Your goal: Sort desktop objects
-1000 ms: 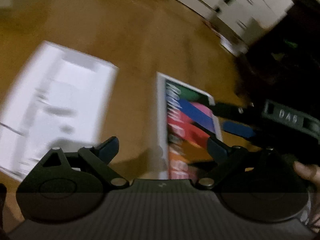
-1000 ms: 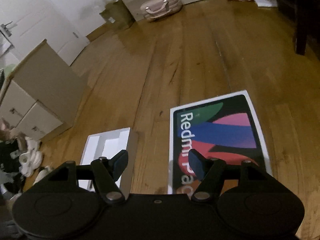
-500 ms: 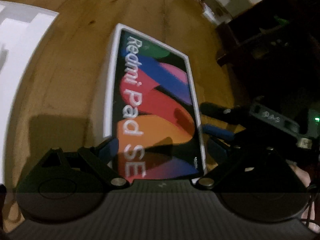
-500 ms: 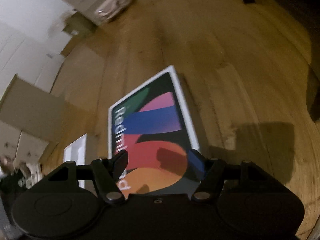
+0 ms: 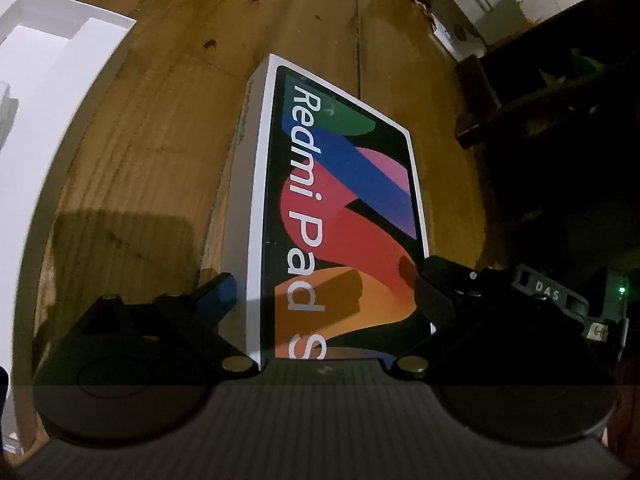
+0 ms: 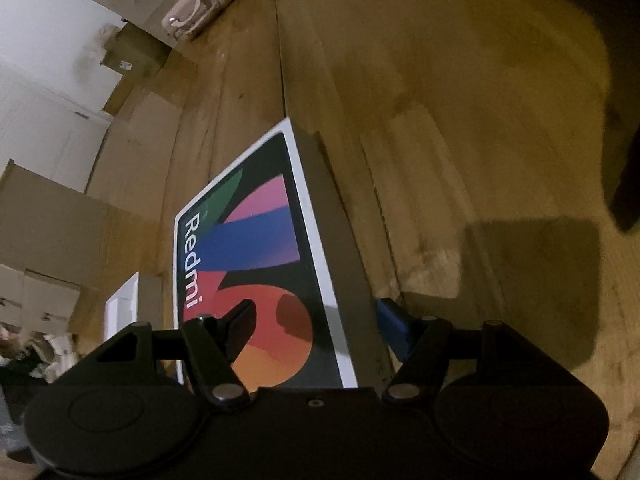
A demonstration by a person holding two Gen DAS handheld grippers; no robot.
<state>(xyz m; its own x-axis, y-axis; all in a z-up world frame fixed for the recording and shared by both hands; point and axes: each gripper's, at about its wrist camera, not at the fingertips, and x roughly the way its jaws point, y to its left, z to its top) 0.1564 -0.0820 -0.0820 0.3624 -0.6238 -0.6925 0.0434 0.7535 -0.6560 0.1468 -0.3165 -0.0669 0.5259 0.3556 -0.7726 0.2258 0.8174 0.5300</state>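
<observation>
Tablet box (image 5: pixel 344 216): flat on the wooden floor (image 5: pixel 152 168), beside the white tray (image 5: pixel 44 128)
Left claw (image 5: pixel 320 292): released, straddling the box's near end
Right claw (image 6: pixel 316 320): released, astride its right edge
Progress: judged early; box not yet gripped or lifted

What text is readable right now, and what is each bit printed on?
"Redmi Pad S", cut off by the left gripper: lid of the tablet box.
"Redmi": same lid, right wrist view.
"DAS": right gripper.
Small print on the box's side wall: too small to read.
</observation>
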